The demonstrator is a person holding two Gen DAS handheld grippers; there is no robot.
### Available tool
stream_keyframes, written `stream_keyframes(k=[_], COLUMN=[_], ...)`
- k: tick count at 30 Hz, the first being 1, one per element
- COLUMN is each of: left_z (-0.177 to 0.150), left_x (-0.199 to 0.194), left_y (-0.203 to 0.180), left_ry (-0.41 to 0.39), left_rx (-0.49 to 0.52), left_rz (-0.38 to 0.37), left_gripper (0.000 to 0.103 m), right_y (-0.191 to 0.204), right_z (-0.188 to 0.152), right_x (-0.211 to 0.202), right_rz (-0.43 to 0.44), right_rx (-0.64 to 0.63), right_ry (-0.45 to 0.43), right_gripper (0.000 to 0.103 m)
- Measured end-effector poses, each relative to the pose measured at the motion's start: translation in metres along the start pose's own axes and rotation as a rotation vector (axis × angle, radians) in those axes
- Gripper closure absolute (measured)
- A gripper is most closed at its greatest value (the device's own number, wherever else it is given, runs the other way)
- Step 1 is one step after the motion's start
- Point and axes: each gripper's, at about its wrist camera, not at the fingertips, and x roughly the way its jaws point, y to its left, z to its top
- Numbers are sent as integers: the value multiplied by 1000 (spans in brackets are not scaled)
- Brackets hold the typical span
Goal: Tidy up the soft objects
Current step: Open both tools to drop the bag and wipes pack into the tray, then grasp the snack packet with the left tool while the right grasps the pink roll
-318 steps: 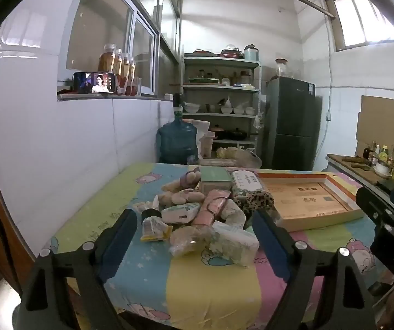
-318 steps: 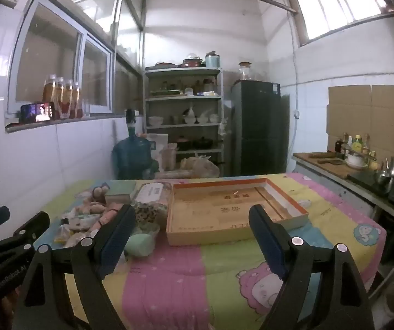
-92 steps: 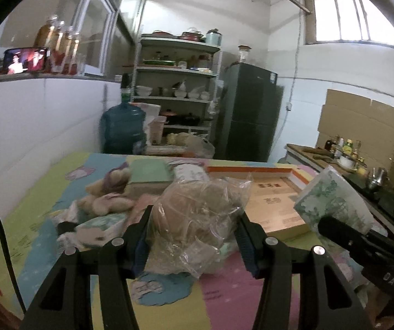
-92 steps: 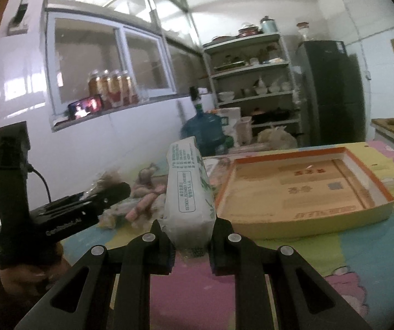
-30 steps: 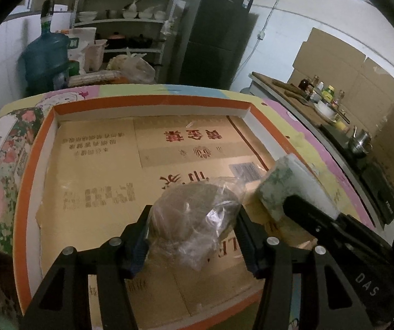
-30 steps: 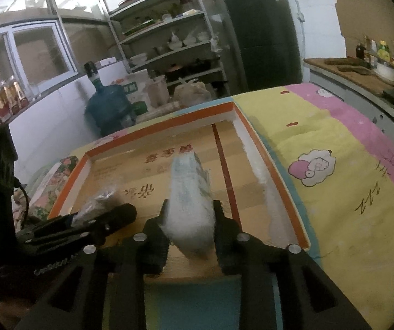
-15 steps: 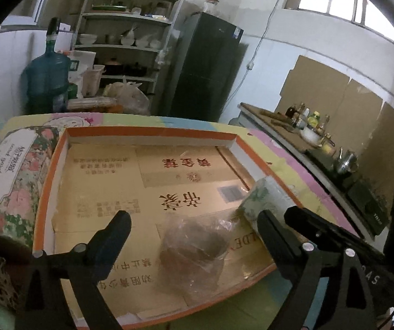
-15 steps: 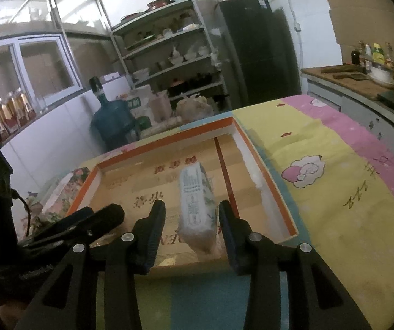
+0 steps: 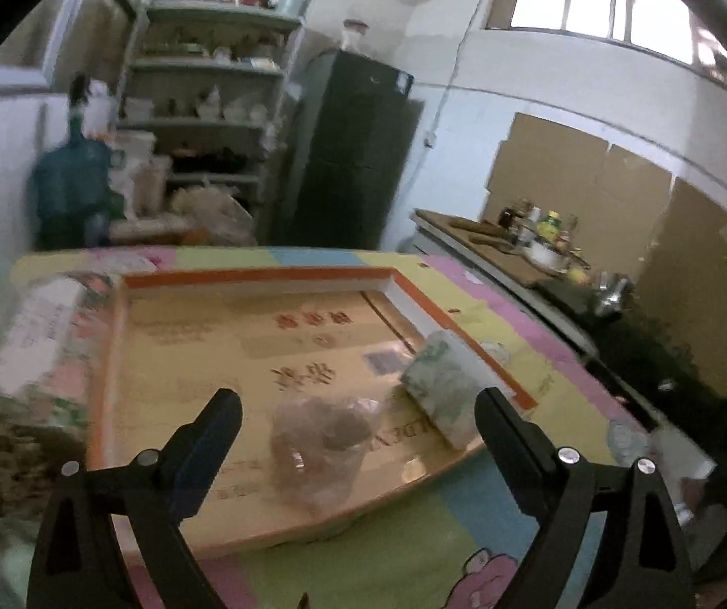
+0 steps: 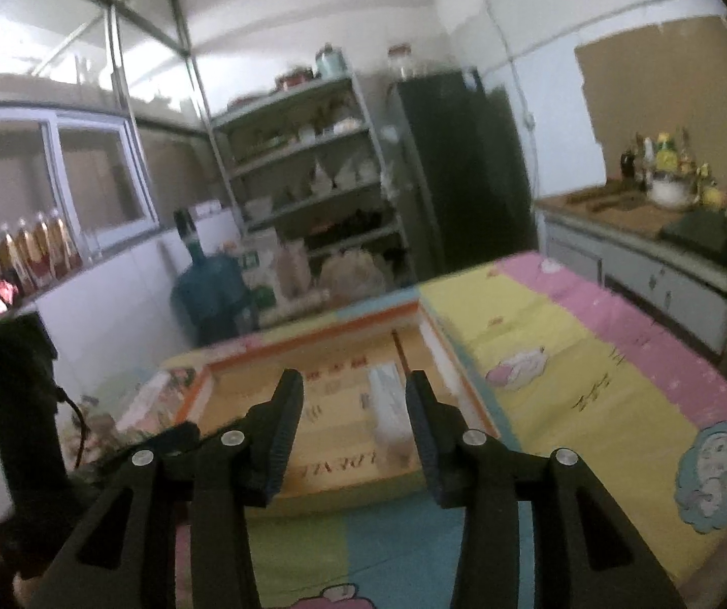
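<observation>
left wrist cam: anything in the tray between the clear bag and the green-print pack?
Nothing: bare cardboard tray floor separates the clear bag from the green-print pack, seen in the left wrist view.

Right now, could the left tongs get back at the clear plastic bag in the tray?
Probably yes. The left tongs are wide open, the clear plastic bag lies straight ahead in the cardboard tray, and nothing stands between them.

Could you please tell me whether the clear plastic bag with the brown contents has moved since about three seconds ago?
Yes. The clear plastic bag was then clamped in the left gripper beside the pile; now it lies released on the floor of the cardboard tray, near its front edge.
</observation>
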Motion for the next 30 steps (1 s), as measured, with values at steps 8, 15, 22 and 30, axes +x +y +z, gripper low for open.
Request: stream_keyframes(k=[8, 15, 22, 30], left_z=[-13, -26, -37, -53], left_x=[-70, -127, -168, -180], left_y=[5, 33, 68, 106], left_ry=[-205, -313, -320, -220], left_rx=[40, 63, 52, -32], left_rz=[154, 245, 168, 134], left_gripper=[10, 10, 10, 10], right_y=[21, 55, 88, 115], right_z=[-11, -27, -47, -65], right_x=[-27, -32, -28, -30], right_rz=[57, 134, 206, 255], right_rx=[-17, -95, -82, -40], right_ry=[-24, 18, 65, 42], right_gripper=[51, 34, 28, 28])
